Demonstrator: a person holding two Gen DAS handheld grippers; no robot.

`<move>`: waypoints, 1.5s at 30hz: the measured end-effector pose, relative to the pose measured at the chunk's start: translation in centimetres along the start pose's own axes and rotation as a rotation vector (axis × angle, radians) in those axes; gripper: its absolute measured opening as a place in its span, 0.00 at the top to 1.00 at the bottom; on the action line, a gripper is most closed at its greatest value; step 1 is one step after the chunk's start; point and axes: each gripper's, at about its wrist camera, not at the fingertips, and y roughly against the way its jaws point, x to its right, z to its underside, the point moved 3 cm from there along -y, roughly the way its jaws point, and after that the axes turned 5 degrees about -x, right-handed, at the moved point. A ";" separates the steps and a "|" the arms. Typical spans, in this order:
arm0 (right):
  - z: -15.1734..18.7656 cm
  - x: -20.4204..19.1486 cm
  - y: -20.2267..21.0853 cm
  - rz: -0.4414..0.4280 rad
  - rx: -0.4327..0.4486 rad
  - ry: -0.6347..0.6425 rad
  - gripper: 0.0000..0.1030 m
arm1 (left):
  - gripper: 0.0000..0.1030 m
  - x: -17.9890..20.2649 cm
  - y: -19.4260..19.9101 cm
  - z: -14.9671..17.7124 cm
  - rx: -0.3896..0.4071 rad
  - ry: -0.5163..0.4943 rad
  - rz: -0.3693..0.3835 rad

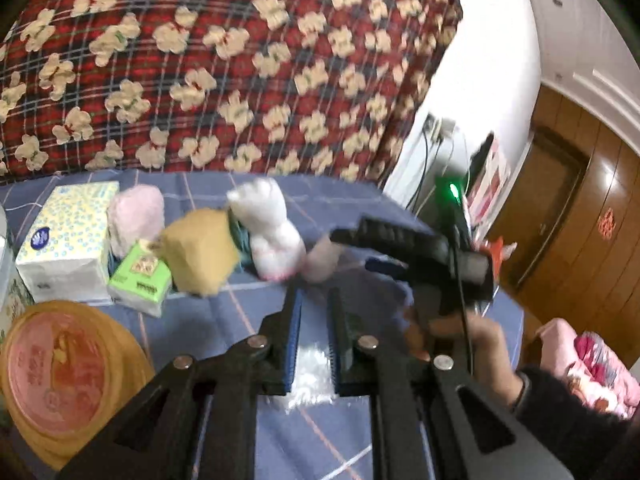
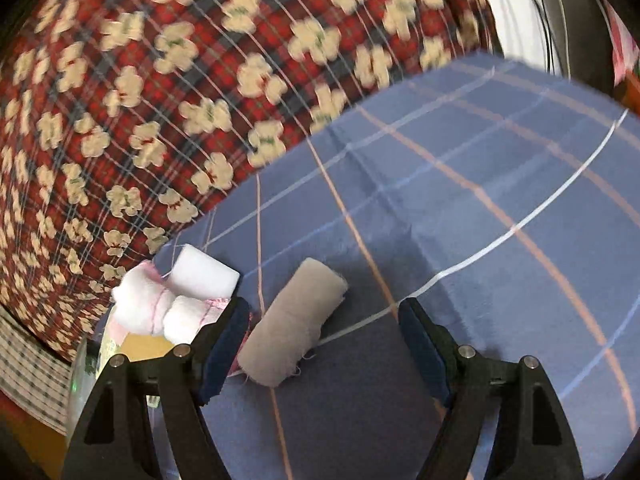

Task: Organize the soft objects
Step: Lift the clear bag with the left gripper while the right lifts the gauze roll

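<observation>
No print was legible. The left gripper (image 1: 314,300) clamped clear plastic (image 1: 314,364); the right gripper (image 2: 324,312), jaws apart, straddled a beige cloth roll (image 2: 294,326).

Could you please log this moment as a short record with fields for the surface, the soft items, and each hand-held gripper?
surface: blue checked sheet, red floral blanket behind
soft items: white plush toy, tan cloth, pink fluffy item, beige rolled cloth
other items: tissue box, green tissue pack, round tin
left hand-held gripper: shut, crinkled clear plastic between the jaws
right hand-held gripper: open, beige roll lies just ahead, not gripped
</observation>
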 end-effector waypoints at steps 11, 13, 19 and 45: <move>-0.3 -3.3 -2.2 0.113 -0.066 0.236 0.49 | 0.34 1.2 -4.6 3.5 -0.266 0.013 -0.095; -0.2 -2.9 -1.9 0.069 -0.079 0.208 0.53 | 0.34 1.1 -5.9 4.2 -0.315 0.032 -0.118; -0.5 -1.4 1.0 -0.071 0.010 0.088 0.66 | 0.68 1.5 -6.3 4.7 -0.290 0.013 -0.148; 0.4 -4.9 7.3 0.045 0.366 0.266 0.66 | 0.77 1.2 0.5 1.2 0.030 -0.048 -0.154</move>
